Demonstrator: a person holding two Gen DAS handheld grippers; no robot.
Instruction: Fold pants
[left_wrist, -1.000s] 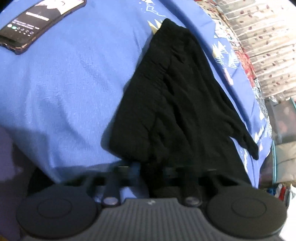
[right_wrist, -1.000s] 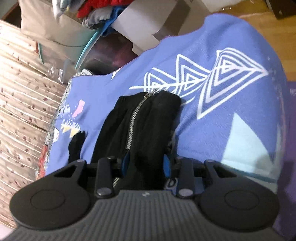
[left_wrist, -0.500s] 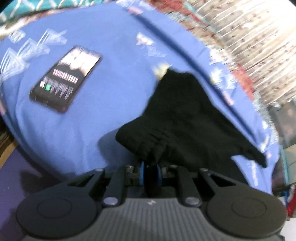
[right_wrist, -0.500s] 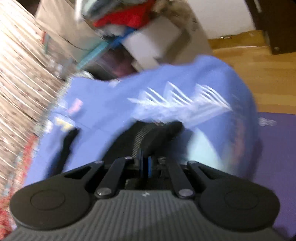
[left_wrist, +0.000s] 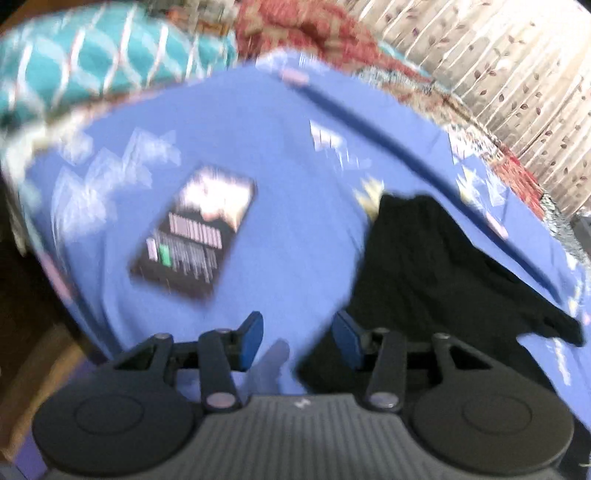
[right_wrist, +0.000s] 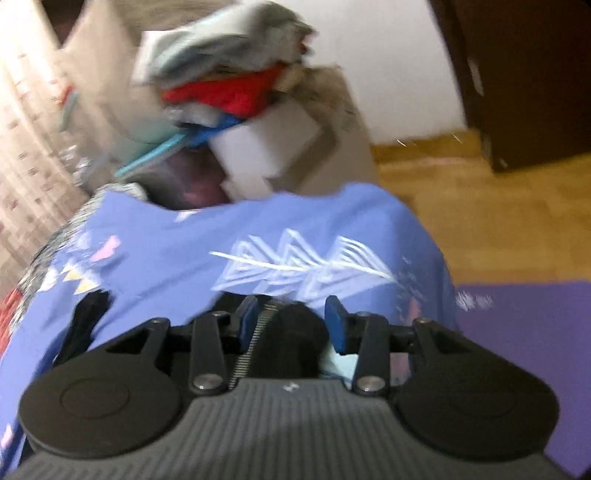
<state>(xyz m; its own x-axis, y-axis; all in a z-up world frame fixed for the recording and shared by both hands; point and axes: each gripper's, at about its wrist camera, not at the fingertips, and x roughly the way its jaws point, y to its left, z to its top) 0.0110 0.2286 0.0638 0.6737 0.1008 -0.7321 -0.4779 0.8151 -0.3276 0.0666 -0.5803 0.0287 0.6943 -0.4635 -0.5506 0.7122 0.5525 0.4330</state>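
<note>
Both hand-held grippers (left_wrist: 297, 338) just opened, off pants (left_wrist: 436, 266)

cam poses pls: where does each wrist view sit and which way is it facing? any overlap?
Left wrist: on the left gripper, aimed down across the blue bedspread at a phone and black pants; its jaws, just opened, hold nothing.
Right wrist: on the right gripper, facing the laundry pile and wood floor; jaws just opened, zipper between.
Shared: pants, bedspread.

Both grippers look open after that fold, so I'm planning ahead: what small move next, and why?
Probably lower the left gripper back onto the black pants near edge. Its jaws, just opening, hold nothing, and the pants lie bunched on the blue sheet, seemingly unfinished.
</note>
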